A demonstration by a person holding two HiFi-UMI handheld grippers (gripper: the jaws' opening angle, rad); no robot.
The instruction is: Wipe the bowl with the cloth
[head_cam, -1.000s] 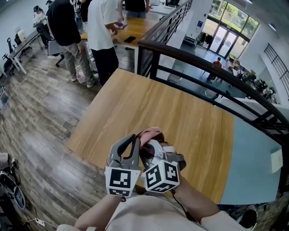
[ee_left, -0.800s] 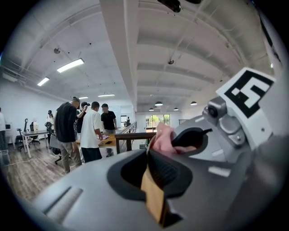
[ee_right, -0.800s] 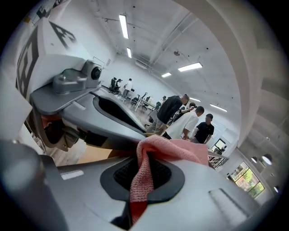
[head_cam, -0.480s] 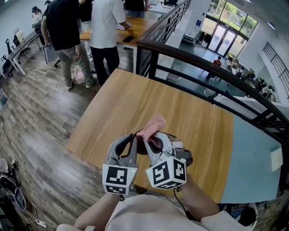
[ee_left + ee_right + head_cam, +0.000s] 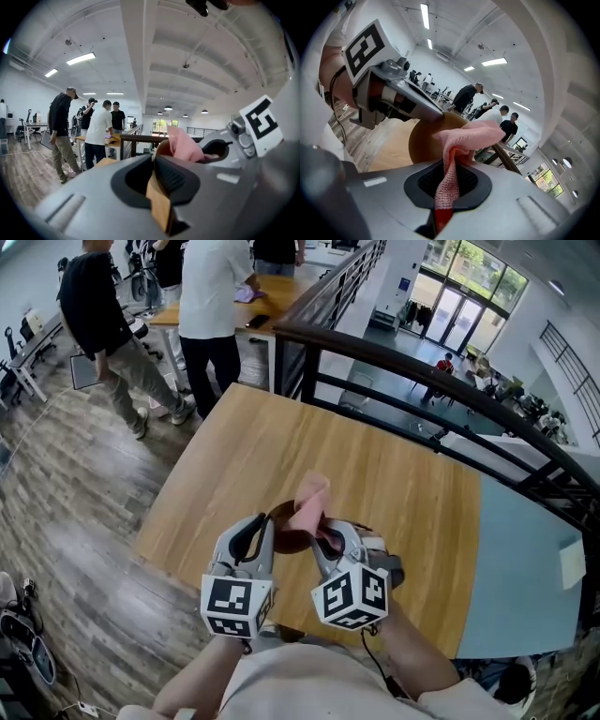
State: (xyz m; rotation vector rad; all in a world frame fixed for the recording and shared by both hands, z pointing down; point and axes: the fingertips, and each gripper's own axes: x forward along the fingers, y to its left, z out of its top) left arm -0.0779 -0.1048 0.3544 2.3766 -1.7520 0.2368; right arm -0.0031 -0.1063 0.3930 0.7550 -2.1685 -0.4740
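My left gripper [image 5: 265, 532] holds a brown wooden bowl [image 5: 284, 529] above the near part of the wooden table [image 5: 281, 446]. The bowl's thin rim [image 5: 158, 206] sits between the pads, which still press on it; these jaws have just been opening slightly. My right gripper [image 5: 322, 535] is shut on a pink knitted cloth [image 5: 309, 500]. In the right gripper view the cloth [image 5: 464, 136] runs up from the jaws and drapes against the bowl [image 5: 423, 140]. The bowl's inside is mostly hidden behind the cloth and both grippers.
A black railing [image 5: 412, 371] runs behind the table's far edge. Several people [image 5: 211, 306] stand by another table at the top left. A pale blue surface [image 5: 520, 559] adjoins the table on the right. Wood floor [image 5: 66, 502] lies past the table's left edge.
The cloth has lifted from lying over the bowl to standing above its rim, and more of the bowl's dark inside shows. My right gripper has shifted a little. The people behind have walked.
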